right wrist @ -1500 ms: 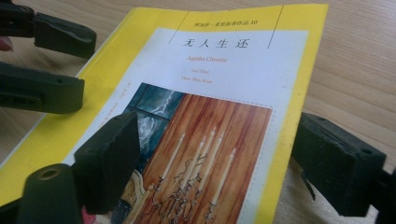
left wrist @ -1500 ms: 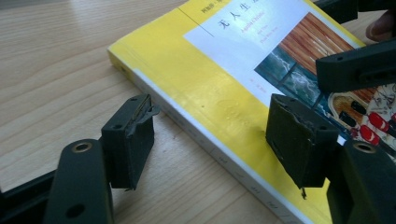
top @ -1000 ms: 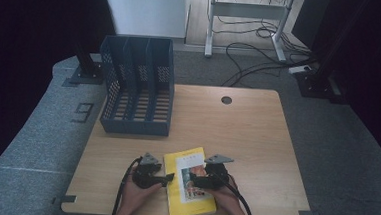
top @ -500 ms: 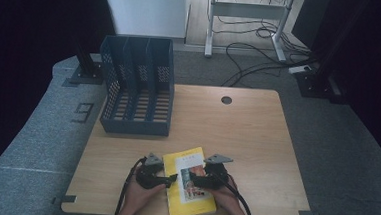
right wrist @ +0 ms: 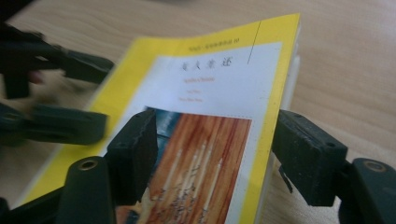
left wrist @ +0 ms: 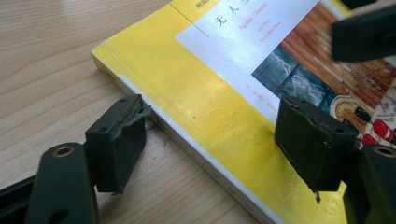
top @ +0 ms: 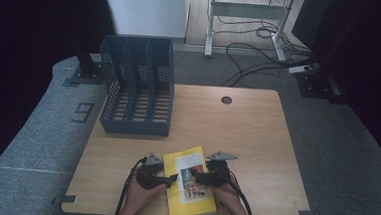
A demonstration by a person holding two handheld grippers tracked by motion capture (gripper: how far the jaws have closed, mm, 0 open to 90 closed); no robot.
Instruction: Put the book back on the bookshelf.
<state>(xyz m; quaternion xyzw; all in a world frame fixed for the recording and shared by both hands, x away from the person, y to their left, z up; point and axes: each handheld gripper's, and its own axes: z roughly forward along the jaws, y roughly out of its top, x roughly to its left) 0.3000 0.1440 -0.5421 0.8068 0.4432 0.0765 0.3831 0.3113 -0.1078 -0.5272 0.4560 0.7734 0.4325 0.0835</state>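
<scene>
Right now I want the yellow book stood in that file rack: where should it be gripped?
Grip the yellow book across its edges from both sides. It lies flat on the table, so only the thin edges offer purchase; left gripper straddles the spine edge, right gripper the page edge.

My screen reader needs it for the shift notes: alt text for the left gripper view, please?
A yellow paperback book lies flat on a pale wooden table, and the left gripper straddles the book's near edge with its black jaws apart, one over the cover and one over bare wood.

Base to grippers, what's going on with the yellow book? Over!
Left gripper open, straddling book's spine edge. Right gripper closing across opposite edge, not gripping yet. Yellow book on table. Nothing blocking.
</scene>
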